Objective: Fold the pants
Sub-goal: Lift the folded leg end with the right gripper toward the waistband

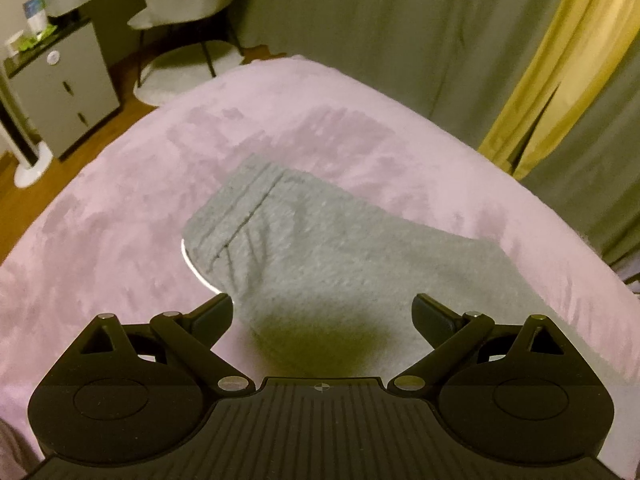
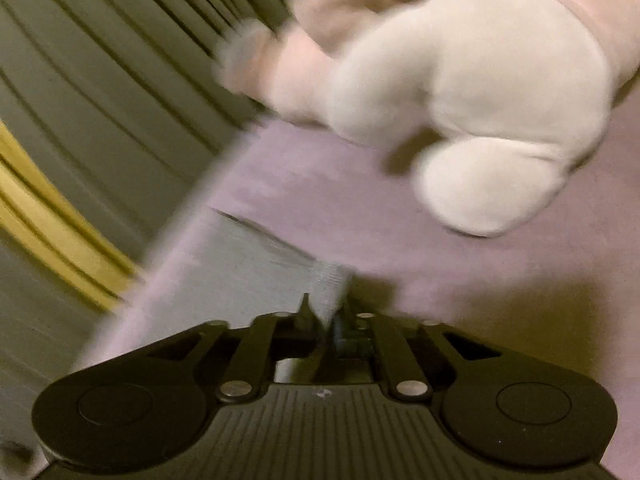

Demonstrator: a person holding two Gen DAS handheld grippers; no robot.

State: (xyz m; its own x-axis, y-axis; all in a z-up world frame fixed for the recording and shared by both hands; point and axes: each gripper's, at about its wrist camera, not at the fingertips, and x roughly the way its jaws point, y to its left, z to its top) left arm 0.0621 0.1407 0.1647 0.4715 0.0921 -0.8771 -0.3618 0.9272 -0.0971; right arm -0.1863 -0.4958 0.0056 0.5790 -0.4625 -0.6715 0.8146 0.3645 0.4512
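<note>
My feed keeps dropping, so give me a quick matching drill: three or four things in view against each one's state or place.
Things:
1. left gripper
2. right gripper
3. grey pants
4. white plush toy

States:
A. clamped on a grey fabric edge
B. jaws wide open above the fabric
C. lying on the pink blanket near the curtains
D. spread on the pink blanket

Pairs: 1-B, 2-A, 3-D, 4-C

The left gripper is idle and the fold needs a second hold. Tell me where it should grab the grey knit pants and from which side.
Probably the grey knit pants by their near left edge, below the white-trimmed border, coming from the left over the pink plush blanket. That edge lies flat and exposed just ahead of the open left gripper; the right gripper already pinches another edge.
</note>
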